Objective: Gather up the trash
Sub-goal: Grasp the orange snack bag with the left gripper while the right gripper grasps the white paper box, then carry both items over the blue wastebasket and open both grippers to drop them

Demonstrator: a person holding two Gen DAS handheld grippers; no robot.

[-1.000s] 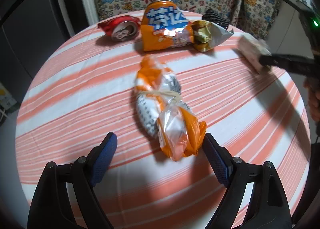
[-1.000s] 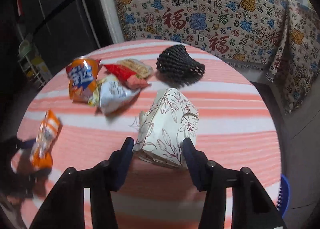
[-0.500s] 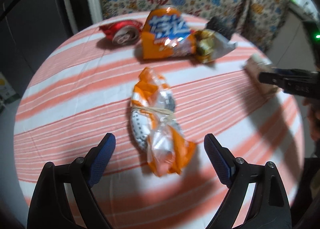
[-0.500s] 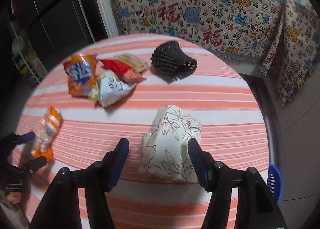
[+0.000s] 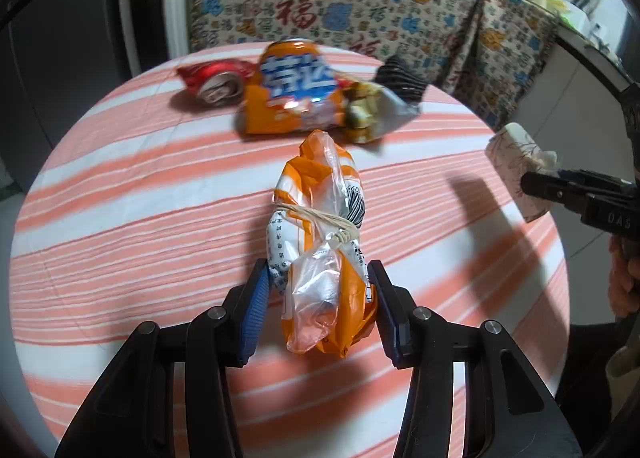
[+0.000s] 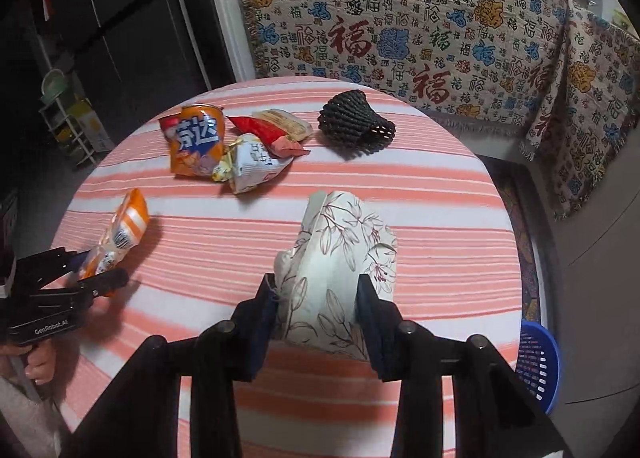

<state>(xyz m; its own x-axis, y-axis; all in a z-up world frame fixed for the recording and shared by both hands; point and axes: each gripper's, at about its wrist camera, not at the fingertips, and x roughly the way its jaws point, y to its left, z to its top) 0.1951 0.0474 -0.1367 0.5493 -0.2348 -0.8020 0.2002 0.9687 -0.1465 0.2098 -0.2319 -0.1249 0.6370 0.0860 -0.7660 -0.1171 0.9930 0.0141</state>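
On the round table with the orange-striped cloth (image 5: 132, 217), my left gripper (image 5: 318, 286) has its jaws closing, and both pads press an orange and clear wrapper bundle (image 5: 320, 217) tied with a rubber band. The bundle's far end tilts up off the cloth. In the right wrist view the same left gripper (image 6: 96, 270) and bundle (image 6: 124, 225) sit at the left edge. My right gripper (image 6: 316, 290) is also closing, its pads squeezing a white floral tissue pack (image 6: 344, 250), which is dented. From the left wrist view that pack (image 5: 516, 153) is held at the far right.
At the table's far side lie an orange snack bag (image 6: 196, 141), a crushed red can (image 5: 216, 81), a silver-white wrapper (image 6: 256, 165), a red wrapper (image 6: 268, 131) and a black foam net (image 6: 354, 125). A blue basket (image 6: 538, 362) stands on the floor to the right. A patterned cloth hangs behind.
Both grippers' jaws have come in from wide apart onto their things. The left one now grips the wrapper bundle, the right one the tissue pack, and both have risen a little.
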